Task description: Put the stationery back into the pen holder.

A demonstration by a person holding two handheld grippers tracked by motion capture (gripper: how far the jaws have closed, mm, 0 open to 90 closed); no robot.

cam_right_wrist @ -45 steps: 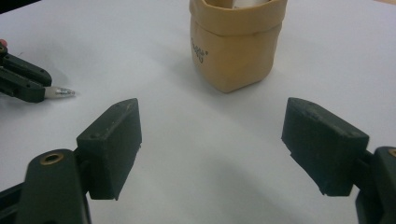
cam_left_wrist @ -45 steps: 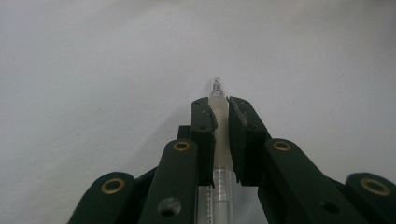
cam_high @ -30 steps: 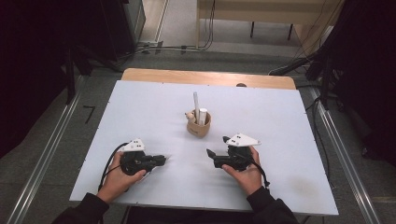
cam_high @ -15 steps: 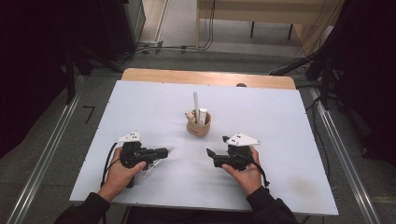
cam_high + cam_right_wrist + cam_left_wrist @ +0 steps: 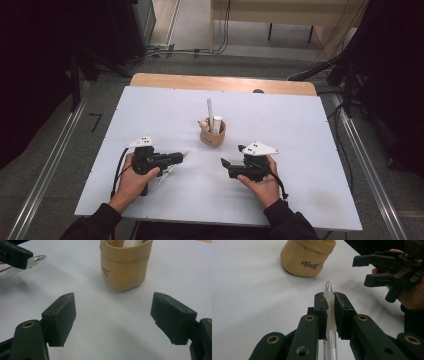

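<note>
While left gripper (image 5: 329, 300) clamps pen (image 5: 329, 315) near tip, lift first, tilt upright over pouch (image 5: 212, 135), lower straight, avoid sticks already inside. Pen held above table, long axis along jaws, tip toward pouch. Right gripper (image 5: 226, 164) spread wide, empty, near pouch.

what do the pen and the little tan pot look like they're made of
Pen: seemingly clear plastic, glossy, print showing through the barrel, held in the shut left gripper. Pot: looks like soft matte paper or fabric, with a rolled rim and creases; hard to say which.
</note>
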